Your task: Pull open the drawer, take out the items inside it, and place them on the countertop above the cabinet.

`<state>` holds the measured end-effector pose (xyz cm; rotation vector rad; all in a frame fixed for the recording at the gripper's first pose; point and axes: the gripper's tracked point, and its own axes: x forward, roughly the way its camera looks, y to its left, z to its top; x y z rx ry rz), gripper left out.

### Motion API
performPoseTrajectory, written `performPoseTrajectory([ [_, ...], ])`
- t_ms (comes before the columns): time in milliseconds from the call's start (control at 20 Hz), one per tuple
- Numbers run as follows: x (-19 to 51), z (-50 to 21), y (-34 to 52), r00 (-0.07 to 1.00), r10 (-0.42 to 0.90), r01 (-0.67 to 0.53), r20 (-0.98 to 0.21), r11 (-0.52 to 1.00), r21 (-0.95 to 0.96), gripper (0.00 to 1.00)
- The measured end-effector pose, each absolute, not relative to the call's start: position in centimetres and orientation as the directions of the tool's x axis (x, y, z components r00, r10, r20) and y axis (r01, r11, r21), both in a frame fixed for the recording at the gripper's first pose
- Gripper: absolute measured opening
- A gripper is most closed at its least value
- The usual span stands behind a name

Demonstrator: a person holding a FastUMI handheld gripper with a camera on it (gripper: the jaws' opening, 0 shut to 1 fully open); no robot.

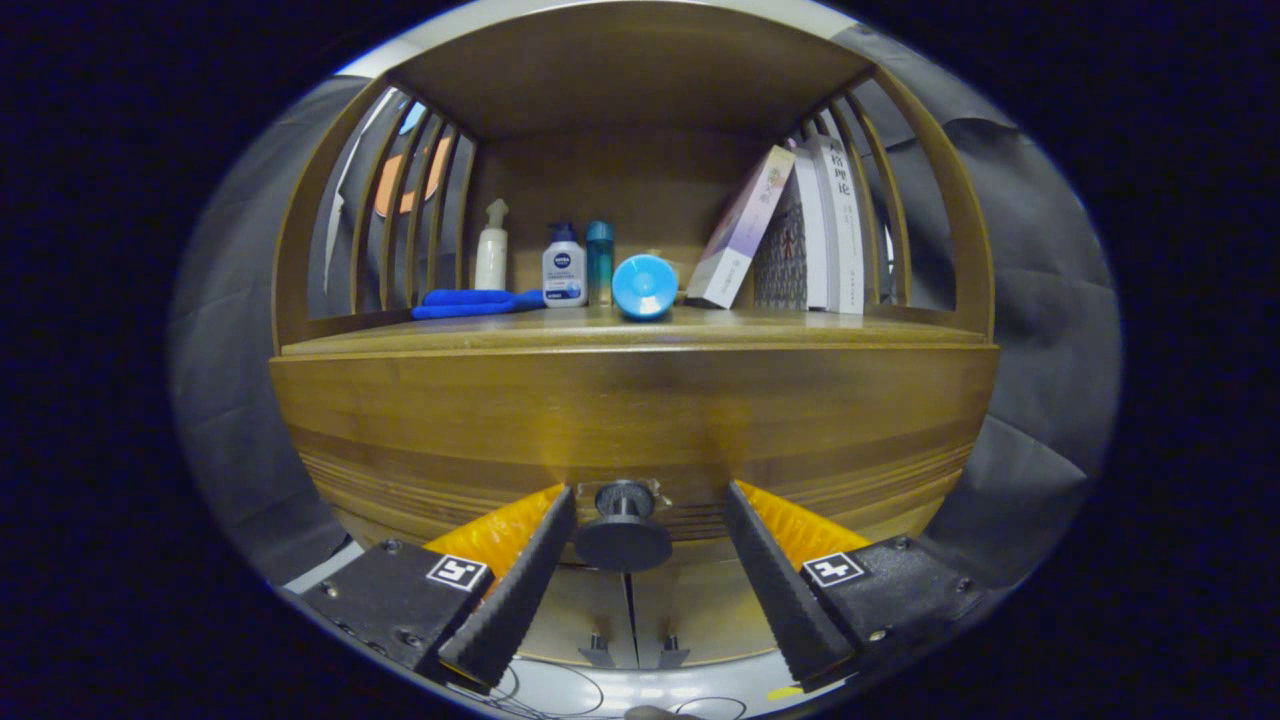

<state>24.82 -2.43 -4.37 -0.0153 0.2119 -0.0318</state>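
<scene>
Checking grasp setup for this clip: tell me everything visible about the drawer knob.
The drawer knob is a small, dark, round pull: a flat disc on a short neck, fixed by a round base to the wooden drawer front. It looks like matte metal or plastic. It sits centred between the open gripper fingers, with a gap on each side, so nothing touches it. The drawer appears closed.

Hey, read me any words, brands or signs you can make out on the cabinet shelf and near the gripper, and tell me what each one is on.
"NIVEA": on the white bottle standing on the shelf.
Book spines: printed characters, too small to read.
Leaning book: cover print blurred.
Square black-and-white markers on the hand-held gripper: patterns, not words. Its fingers stand open either side of the drawer knob, not touching it.
</scene>
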Motion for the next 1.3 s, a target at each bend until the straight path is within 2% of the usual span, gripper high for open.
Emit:
performPoseTrajectory([
  [100,25.2,-4.8,-2.6,0.973,-0.036,0.029,-0.227,0.999,-0.035,1.0],
  [200,24.1,-6.3,-2.5,0.95,-0.03,0.021,-0.31,0.999,-0.031,1.0],
  [300,22.6,-4.7,-2.4,0.97,-0.019,0.011,-0.244,0.999,-0.035,1.0],
  [550,10.7,-0.6,-0.7,0.985,0.064,-0.079,-0.158,0.993,-0.088,1.0],
  [800,0.5,3.8,-1.2,0.996,0.078,-0.08,-0.04,0.996,-0.031,0.99],
  [1050,-2.6,4.7,-2.8,0.999,0.046,-0.044,0.027,0.997,-0.067,0.99],
  [1300,-2.5,2.7,-2.1,0.997,0.071,-0.07,-0.027,0.997,0.024,0.99],
])
